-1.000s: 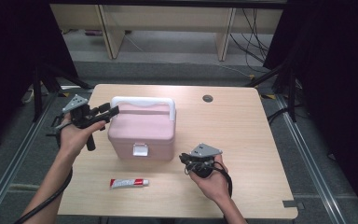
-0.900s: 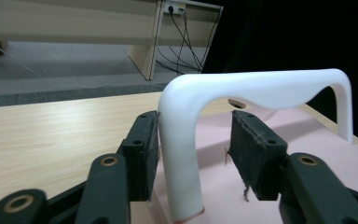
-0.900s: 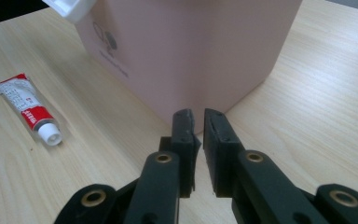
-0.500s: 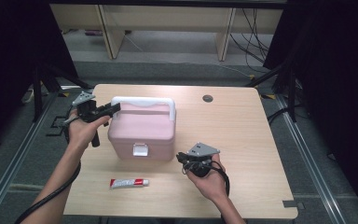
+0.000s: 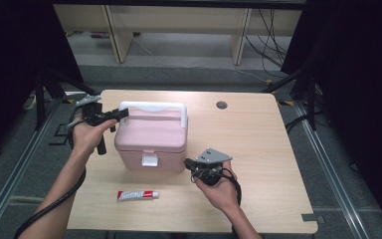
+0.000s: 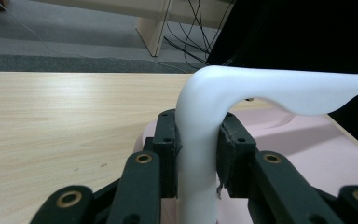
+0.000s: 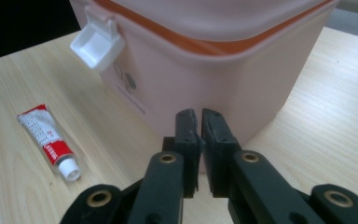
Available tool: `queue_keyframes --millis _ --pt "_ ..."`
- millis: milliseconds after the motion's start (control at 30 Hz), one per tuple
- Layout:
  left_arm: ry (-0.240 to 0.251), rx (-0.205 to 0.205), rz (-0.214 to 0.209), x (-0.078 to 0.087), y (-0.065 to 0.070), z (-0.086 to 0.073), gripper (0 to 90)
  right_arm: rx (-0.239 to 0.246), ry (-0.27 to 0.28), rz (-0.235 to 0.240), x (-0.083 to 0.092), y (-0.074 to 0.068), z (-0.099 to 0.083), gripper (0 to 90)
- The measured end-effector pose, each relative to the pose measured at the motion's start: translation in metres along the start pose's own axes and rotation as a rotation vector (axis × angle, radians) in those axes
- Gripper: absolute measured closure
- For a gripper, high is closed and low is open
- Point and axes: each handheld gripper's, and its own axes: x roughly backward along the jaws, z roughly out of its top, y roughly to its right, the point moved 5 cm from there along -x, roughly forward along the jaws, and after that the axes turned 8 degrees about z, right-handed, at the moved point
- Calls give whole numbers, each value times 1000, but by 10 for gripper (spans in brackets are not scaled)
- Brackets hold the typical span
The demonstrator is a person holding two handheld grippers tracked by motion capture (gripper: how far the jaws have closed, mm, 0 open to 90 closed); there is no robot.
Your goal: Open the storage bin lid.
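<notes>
Your left gripper [image 6: 198,154] is clamped on the white carry handle [image 6: 279,91] of the pink storage box [image 5: 151,137], with both black pads pressed against the handle's upright leg at the box's left end. In the left gripper view that leg rises straight up between your jaws, then bends into the long bar running away to the right across the lid. So the handle's long axis lies across the box from your left to your right, and you hold only its near corner.

Your right gripper [image 7: 199,135] has its jaws drawn together with just a sliver of gap and nothing between them. It sits just beside the box's front right corner; I can't tell whether the tips touch the wall. The white front latch [image 7: 97,43] lies up and to the left of those jaws, so the right hand is the nearer one to it.

Farther out, a red and white tube [image 5: 138,195] lies flat on the wooden table [image 5: 268,149] in front of the box, its cap pointing right, well apart from both grippers.
</notes>
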Motion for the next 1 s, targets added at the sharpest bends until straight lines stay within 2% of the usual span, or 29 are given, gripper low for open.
queue_keyframes --millis 33,67,133,167,233,267,300,333,400,433,533,600,667,700,733,767,833,900,933,1000 --pt "-5 2 -2 0 0 1 714 -33 -2 5 1 -3 1 877" --pt "-10 10 1 0 0 2 713 -6 18 -5 1 0 3 887" --pt "-22 11 3 0 0 4 714 -33 29 5 3 -2 6 900" --pt "-27 18 2 -1 0 5 713 -13 31 -7 5 1 8 900" --pt "-34 27 2 -1 0 7 713 -19 48 -8 7 2 12 900" --pt "-39 30 4 -1 0 7 713 -46 63 1 7 1 14 900" --pt "-40 32 -1 -1 0 8 713 -54 66 -13 8 1 16 900" --pt "-44 36 3 -1 0 9 713 -23 65 -15 10 3 18 900" --pt "-47 41 -2 -1 0 10 714 -44 78 -4 9 2 22 900" --pt "-46 45 -5 -1 0 11 713 -26 89 -14 9 3 24 900" --pt "-50 44 -4 -1 -1 11 714 -54 82 -15 9 3 29 900" --pt "-54 42 -4 -1 -1 12 714 -28 97 -20 7 5 31 900" --pt "-55 41 -8 0 -1 12 714 -44 105 -8 6 3 33 900" --pt "-57 40 -10 -1 -1 12 714 -30 109 -6 5 4 34 900" --pt "-54 41 -17 -1 -1 12 714 -43 103 -13 5 4 34 900" --pt "-56 37 -20 -1 -2 11 713 -21 109 -13 3 5 35 900" --pt "-57 29 -26 0 -2 11 712 -32 112 -19 3 5 36 900" --pt "-26 31 -48 2 -3 11 679 -46 118 -17 2 4 38 900" --pt "-17 36 -45 5 -3 12 647 -47 126 -17 1 4 39 900" --pt "27 -1 -38 13 -3 15 564 -30 130 -18 1 5 39 900"
